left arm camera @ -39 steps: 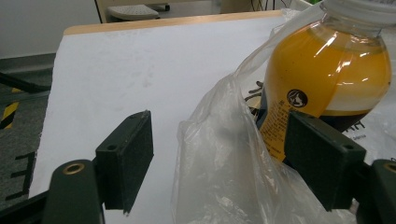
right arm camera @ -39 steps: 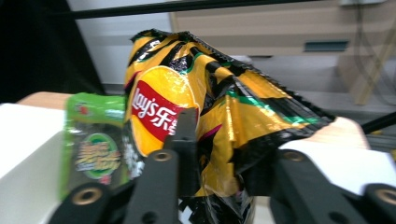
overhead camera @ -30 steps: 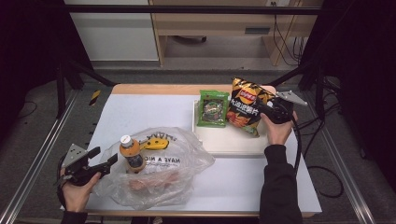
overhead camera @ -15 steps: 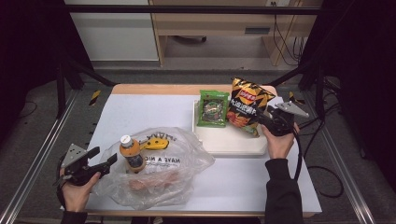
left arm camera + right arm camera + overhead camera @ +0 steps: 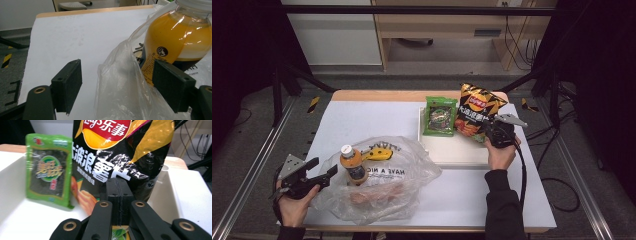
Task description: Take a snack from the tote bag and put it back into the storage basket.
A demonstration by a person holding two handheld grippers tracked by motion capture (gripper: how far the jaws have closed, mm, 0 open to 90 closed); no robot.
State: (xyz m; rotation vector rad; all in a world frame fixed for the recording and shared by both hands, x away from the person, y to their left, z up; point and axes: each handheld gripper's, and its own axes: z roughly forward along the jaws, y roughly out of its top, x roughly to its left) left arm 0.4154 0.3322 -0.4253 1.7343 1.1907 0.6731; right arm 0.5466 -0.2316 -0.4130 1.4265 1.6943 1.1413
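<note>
Black-and-orange foil, the crisp bag stands upright in the white tray at about two o'clock on the worktop, its lower edge pinched between the right tongs. In the right gripper view the two black jaws have just closed and sit pressed flat together on the bottom seam of the crisp bag, a sliver of green-printed foil showing beneath them. The hand that carries those tongs rests at the tray's four o'clock corner, its cable trailing down along a dark sleeve.

Just beside the bag, at its nine o'clock, a green seaweed packet leans upright in the same tray; the two packs stand edge to edge, and whether they touch cannot be told.

Well apart, at about seven o'clock on the worktop, a clear plastic carrier bag printed with black lettering lies crumpled, an orange juice bottle with a white cap standing in its folds. The left tongs point at the bag's nine o'clock edge with jaws spread wide. In the left gripper view the pads stand apart on either side of a bunched fold of the carrier bag, gripping nothing, with the juice bottle close behind the right-hand pad.
</note>
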